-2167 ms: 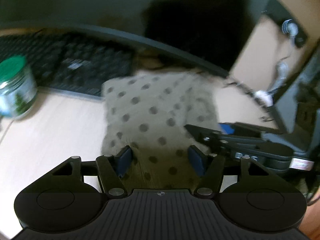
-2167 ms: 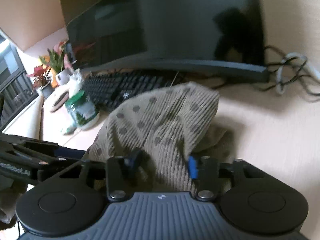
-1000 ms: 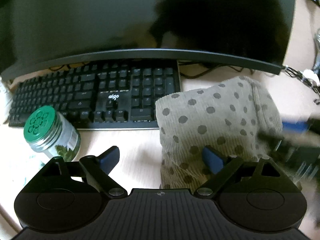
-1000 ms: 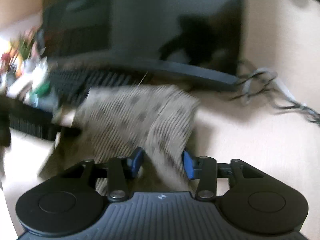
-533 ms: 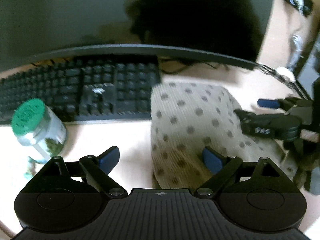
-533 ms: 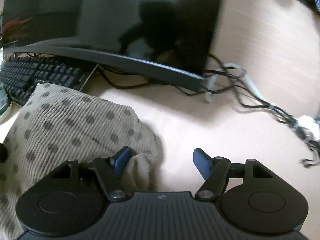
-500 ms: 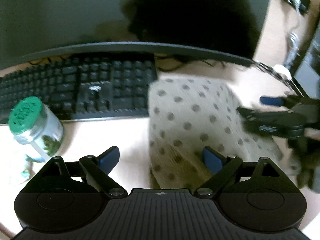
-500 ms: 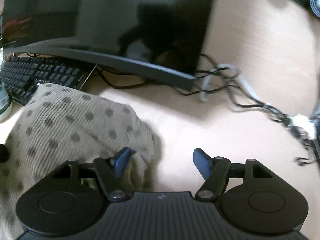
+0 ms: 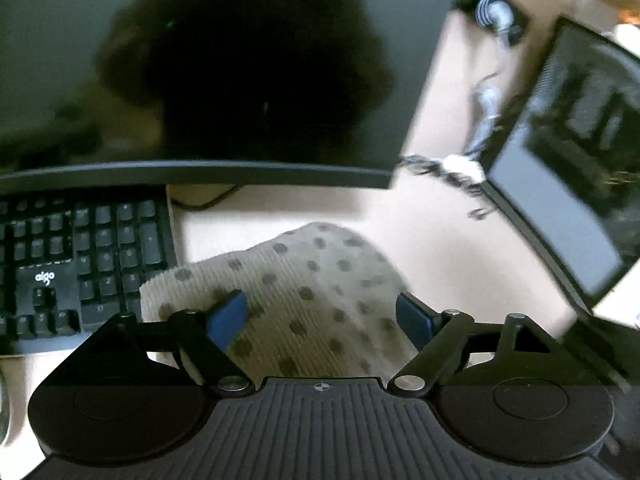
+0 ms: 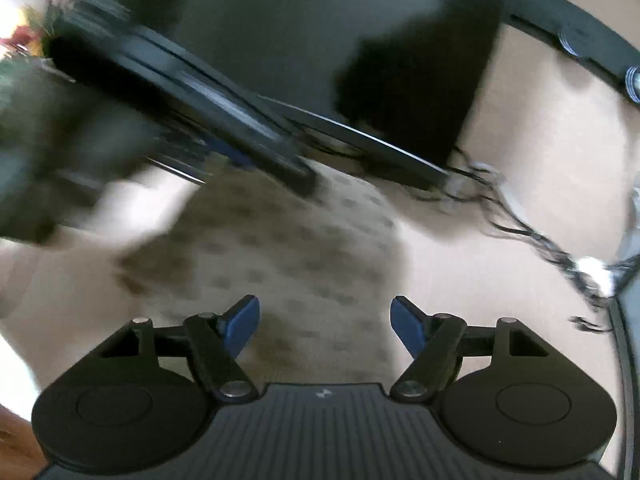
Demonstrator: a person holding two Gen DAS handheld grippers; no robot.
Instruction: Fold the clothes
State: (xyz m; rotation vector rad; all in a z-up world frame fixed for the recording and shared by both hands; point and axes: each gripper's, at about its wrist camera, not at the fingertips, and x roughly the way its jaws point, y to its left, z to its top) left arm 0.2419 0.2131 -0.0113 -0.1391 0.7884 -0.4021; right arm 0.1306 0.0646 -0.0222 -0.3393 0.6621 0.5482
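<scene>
Folded spotted cloth (image 9: 312, 288) at lower centre of desk (image 9: 440, 248), left gripper (image 9: 322, 316) jaws apart and closing above it, right gripper (image 10: 324, 326) jaws apart and opening, gripping nothing, keyboard (image 9: 80, 256) at left.

Keyboard (image 9: 80, 264): cut off at the left edge of the left wrist view; key legends too blurred to read.
Polka-dot garment (image 9: 304, 292): near part hidden behind the left claw (image 9: 322, 316) body; dots smeared in the right wrist view.
Cable tangle (image 10: 560, 256): streaked, strands indistinct.
Dark blurred shape (image 10: 180, 120) at upper left of the right wrist view: identity cannot be told.
</scene>
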